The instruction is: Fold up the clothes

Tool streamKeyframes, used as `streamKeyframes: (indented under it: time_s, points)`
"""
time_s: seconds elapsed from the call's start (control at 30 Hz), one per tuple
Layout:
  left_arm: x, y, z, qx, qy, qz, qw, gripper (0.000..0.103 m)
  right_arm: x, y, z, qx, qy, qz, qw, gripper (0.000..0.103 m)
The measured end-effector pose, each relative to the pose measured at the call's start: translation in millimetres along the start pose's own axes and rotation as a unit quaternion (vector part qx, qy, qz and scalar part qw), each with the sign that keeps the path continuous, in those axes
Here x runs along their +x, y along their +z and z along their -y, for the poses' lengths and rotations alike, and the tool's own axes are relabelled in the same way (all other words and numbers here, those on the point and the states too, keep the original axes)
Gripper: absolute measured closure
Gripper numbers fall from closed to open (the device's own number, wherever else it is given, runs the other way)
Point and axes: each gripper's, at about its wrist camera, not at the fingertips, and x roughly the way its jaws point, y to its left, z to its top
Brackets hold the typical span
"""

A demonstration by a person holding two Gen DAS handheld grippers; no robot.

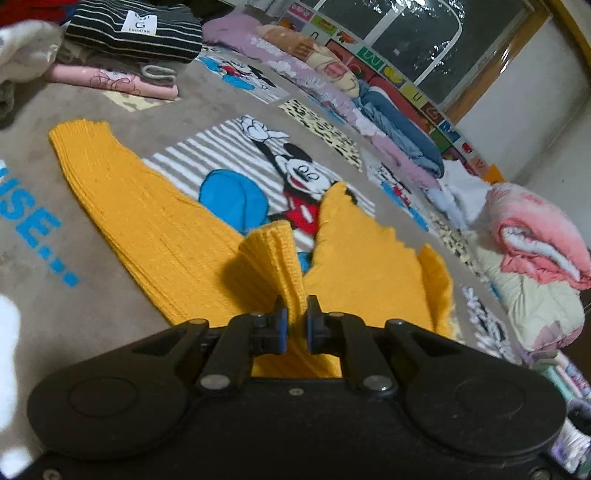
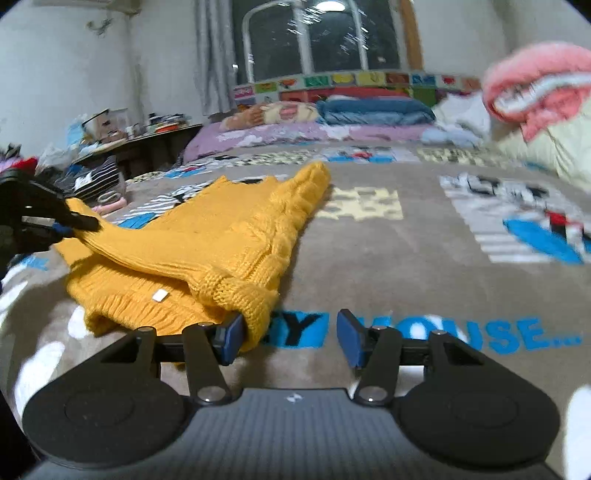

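A yellow knit sweater point(image 1: 155, 229) lies partly folded on a grey Mickey Mouse blanket point(image 1: 110, 122). My left gripper point(image 1: 294, 319) is shut on a ribbed cuff of the sweater and holds it raised. In the right wrist view the sweater point(image 2: 207, 240) lies left of centre, one sleeve laid across it. My right gripper point(image 2: 290, 338) is open, its left finger touching the sleeve's cuff point(image 2: 251, 306). The left gripper point(image 2: 74, 225) shows at the left edge, pinching the sweater.
Folded clothes, striped point(image 1: 133, 33) and pink point(image 1: 110, 79), are stacked at the far left. Rolled quilts point(image 1: 388, 107) line the far edge. A pink blanket bundle point(image 1: 535, 236) lies at the right. A cluttered table point(image 2: 147, 136) stands beyond the bed.
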Motion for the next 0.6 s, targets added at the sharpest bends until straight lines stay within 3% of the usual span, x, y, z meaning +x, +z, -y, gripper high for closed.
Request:
streamKeyframes:
  time_s: [0.43, 0.6]
  points:
    - [12, -5, -5, 0.032, 0.002, -0.001, 0.9995, 0.096, -9, 16, -31, -0.073, 0.087, 0.054, 0.992, 0.046]
    - [18, -4, -4, 0.043, 0.008, -0.002, 0.999, 0.095, 3, 14, -37, -0.071, 0.105, 0.028, 0.992, 0.043]
